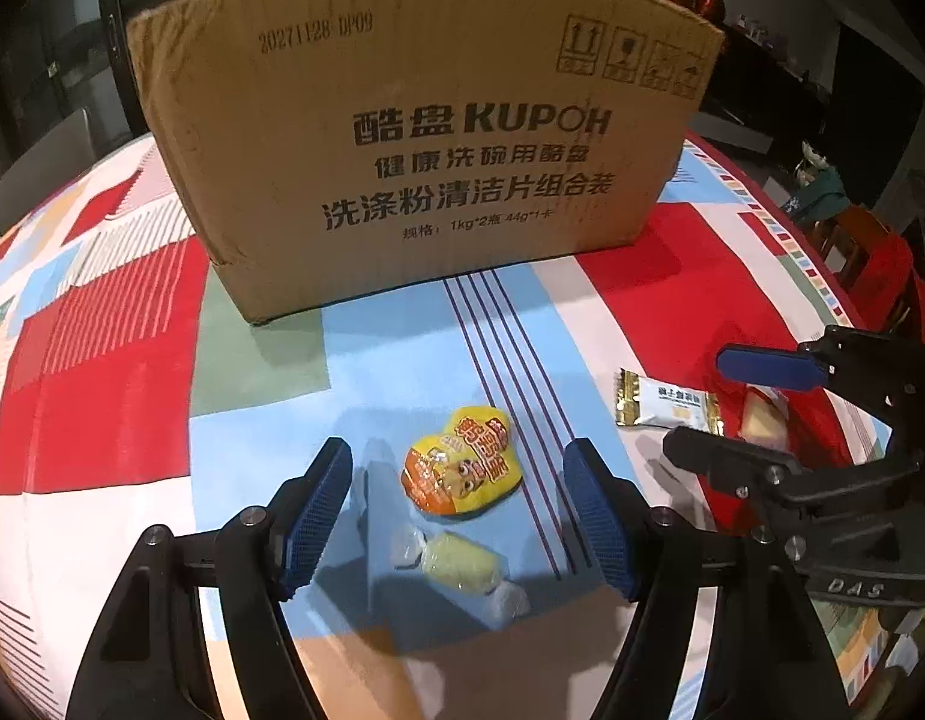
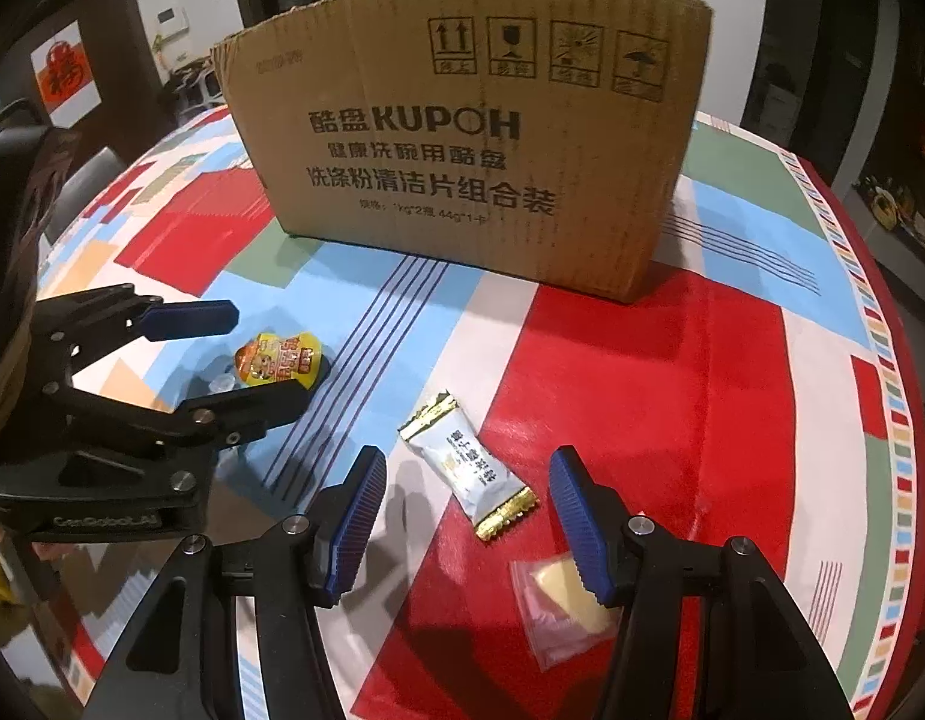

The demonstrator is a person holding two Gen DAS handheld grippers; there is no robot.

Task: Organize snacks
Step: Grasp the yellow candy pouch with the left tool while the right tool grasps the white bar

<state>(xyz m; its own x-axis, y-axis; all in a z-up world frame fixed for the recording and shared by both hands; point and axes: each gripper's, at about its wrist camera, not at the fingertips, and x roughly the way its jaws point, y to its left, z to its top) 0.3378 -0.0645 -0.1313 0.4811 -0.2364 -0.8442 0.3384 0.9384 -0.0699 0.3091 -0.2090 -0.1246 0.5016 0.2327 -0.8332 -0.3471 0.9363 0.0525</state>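
A yellow-orange snack pack [image 1: 462,462] lies on the tablecloth between the open fingers of my left gripper [image 1: 462,516]; it also shows in the right wrist view [image 2: 279,359]. A pale yellow wrapped candy [image 1: 459,564] lies just nearer. My right gripper [image 2: 468,516] is open and empty around a white and gold sachet [image 2: 471,468], also seen from the left [image 1: 666,405]. A clear packet with a yellow piece [image 2: 558,606] lies by its right finger. A cardboard box [image 1: 426,138] stands behind.
The table wears a red, blue and white patterned cloth [image 2: 672,360]. The other gripper shows in each view, the right one [image 1: 762,414] and the left one [image 2: 222,354]. The table edge curves at the right [image 2: 906,420]. Dark furniture stands beyond.
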